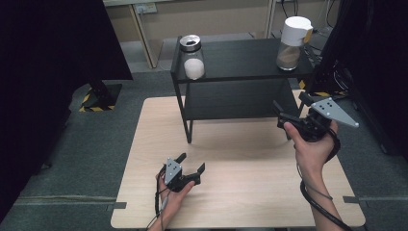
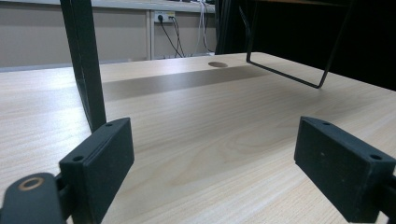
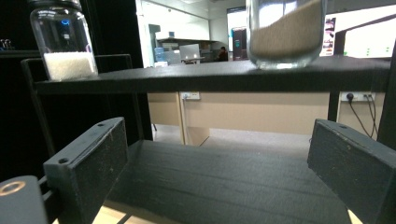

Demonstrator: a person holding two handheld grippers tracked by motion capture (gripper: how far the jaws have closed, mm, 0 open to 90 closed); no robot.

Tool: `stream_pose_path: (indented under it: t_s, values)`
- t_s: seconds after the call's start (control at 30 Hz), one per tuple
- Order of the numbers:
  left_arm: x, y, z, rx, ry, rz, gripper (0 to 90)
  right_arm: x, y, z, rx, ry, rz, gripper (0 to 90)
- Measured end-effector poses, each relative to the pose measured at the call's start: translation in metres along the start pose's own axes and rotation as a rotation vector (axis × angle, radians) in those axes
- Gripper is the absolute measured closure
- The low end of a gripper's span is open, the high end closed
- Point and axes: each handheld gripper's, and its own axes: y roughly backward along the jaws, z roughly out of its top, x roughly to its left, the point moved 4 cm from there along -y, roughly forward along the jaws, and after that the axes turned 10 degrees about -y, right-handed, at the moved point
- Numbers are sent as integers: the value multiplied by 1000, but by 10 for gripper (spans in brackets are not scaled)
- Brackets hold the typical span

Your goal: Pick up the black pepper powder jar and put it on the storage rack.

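1. The right gripper, jaws spread and empty, hangs at the right end of the black shelf, pointing toward its lower tier.
2. Nearest it, the white-capped jar of brown grains stands on the top tier's right end; approaching too low, a jaw could knock the shelf edge and rock the jar.
3. The left gripper rests open and empty on the near table.
4. The jar of white grains stands at the top tier's left end.

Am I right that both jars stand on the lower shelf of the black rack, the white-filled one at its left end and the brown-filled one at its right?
Not quite: both stand on the top shelf, as the high view shows. The white-filled jar is at its left end and the brown-filled jar at its right, as you said.
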Motion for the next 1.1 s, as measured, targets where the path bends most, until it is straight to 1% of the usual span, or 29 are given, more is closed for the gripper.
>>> stream_pose_path:
  t_s: [0.13,0.5,0.77,1.1]
  values:
    - [0,0,0,0,0,0,116,-3,4,-9,14,-13,7,55]
    - [0,0,0,-1,3,2,117,-8,10,-28,48,-28,15,55]
    - [0,0,0,-2,3,2,117,-12,14,-43,74,-30,19,54]
    - [0,0,0,-2,4,3,117,-19,19,-61,95,-37,17,55]
